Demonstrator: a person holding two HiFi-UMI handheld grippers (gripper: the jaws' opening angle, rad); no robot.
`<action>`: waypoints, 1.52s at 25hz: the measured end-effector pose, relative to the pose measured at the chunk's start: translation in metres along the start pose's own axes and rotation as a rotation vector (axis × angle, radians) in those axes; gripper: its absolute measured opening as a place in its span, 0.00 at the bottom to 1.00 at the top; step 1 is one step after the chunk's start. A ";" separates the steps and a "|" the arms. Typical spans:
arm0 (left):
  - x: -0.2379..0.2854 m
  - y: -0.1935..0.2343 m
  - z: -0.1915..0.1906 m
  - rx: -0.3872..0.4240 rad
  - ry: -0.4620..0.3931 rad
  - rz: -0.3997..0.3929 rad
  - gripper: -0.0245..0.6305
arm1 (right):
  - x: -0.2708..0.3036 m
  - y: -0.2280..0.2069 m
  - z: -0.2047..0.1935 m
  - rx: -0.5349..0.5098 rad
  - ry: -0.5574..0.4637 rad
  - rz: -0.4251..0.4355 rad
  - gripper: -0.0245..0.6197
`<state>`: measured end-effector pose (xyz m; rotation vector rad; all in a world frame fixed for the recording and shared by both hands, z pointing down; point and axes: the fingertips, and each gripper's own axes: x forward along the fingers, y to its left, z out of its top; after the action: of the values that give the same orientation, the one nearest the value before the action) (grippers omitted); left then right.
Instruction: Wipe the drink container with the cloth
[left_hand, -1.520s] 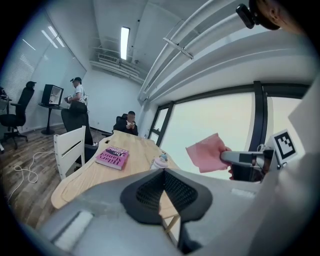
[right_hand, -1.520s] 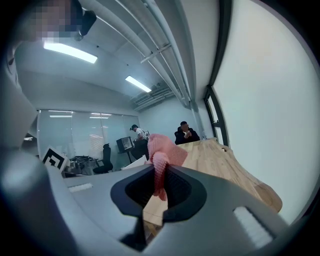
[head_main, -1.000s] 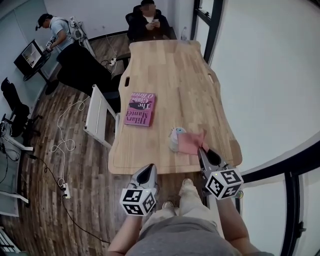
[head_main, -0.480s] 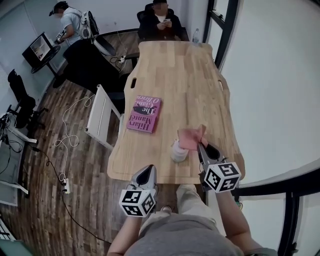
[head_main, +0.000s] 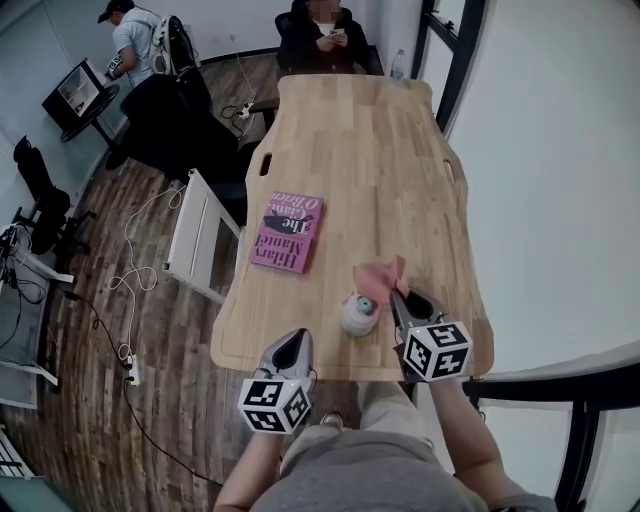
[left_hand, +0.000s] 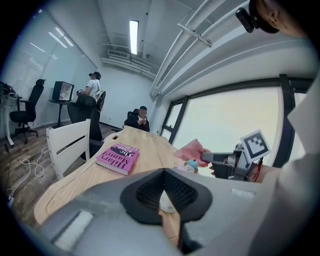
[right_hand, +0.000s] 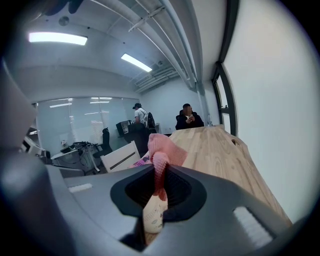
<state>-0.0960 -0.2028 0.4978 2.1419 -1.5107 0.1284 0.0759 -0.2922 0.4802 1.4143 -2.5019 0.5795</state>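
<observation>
The drink container (head_main: 358, 314), a small white bottle with a pale blue figure-shaped top, stands upright near the table's front edge; it also shows in the left gripper view (left_hand: 190, 166). My right gripper (head_main: 405, 297) is shut on a pink cloth (head_main: 380, 278), which hangs bunched just beyond and to the right of the container. In the right gripper view the cloth (right_hand: 162, 147) sticks up from between the jaws of the right gripper (right_hand: 159, 167). My left gripper (head_main: 290, 348) hovers at the table's front edge, left of the container, shut and holding nothing.
A pink book (head_main: 286, 232) lies on the wooden table (head_main: 350, 150) to the left of centre. A white chair (head_main: 196, 235) stands at the left side. A seated person (head_main: 322, 35) and a bottle (head_main: 398, 65) are at the far end. A white wall runs along the right.
The right gripper has lifted the pink cloth off the table beside the container and now holds it raised next to the container's top. The left gripper has stayed put.
</observation>
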 end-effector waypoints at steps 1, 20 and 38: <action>0.003 0.001 0.000 0.000 0.001 0.002 0.03 | 0.003 -0.001 -0.004 -0.003 0.011 0.001 0.09; 0.031 0.001 -0.009 -0.012 0.045 0.011 0.03 | 0.030 -0.008 -0.063 -0.067 0.169 0.099 0.09; 0.048 0.003 -0.011 -0.023 0.062 0.021 0.03 | 0.049 -0.020 -0.121 -0.134 0.337 0.133 0.09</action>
<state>-0.0784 -0.2400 0.5256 2.0851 -1.4929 0.1824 0.0663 -0.2868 0.6118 1.0138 -2.3253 0.6043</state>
